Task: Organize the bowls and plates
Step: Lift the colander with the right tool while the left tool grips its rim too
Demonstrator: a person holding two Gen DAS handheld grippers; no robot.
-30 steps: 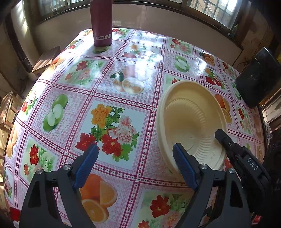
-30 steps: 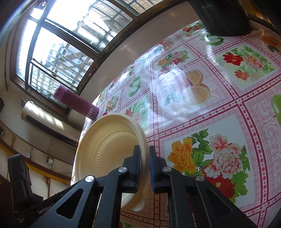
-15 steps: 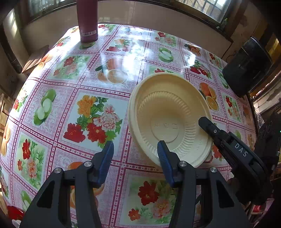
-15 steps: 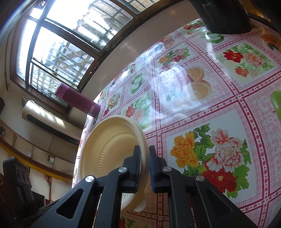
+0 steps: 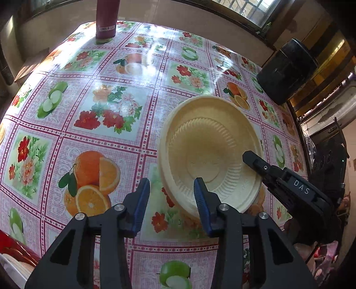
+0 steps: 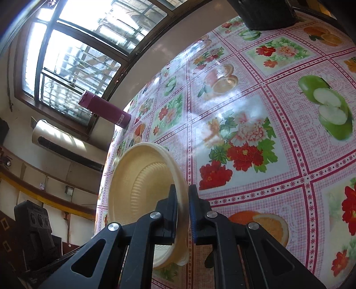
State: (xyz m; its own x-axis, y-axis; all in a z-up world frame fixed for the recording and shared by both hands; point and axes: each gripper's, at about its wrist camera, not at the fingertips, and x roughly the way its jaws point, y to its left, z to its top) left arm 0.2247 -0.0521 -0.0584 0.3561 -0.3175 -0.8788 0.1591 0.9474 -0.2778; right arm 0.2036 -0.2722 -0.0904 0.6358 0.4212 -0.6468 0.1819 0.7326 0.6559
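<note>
A cream plastic plate (image 5: 211, 153) is held tilted above the flowered tablecloth (image 5: 106, 111). My right gripper (image 6: 183, 200) is shut on the plate's rim (image 6: 178, 177); it shows in the left wrist view as a black arm marked DAS (image 5: 287, 184) at the plate's right edge. My left gripper (image 5: 171, 189) is open and empty, its right blue finger (image 5: 200, 195) in front of the plate's near rim, not gripping it. The plate (image 6: 142, 189) looks like a nested stack of more than one.
A maroon bottle (image 5: 106, 17) stands at the table's far left edge by the window. A black round appliance (image 5: 287, 71) sits at the far right corner. A red and white object (image 5: 13, 257) pokes in at the lower left. Table edge lies right of the plate.
The left gripper's jaws have narrowed and it has moved in toward the plate's near rim. The right gripper has carried the plate along over the tablecloth, still clamped on the rim.
</note>
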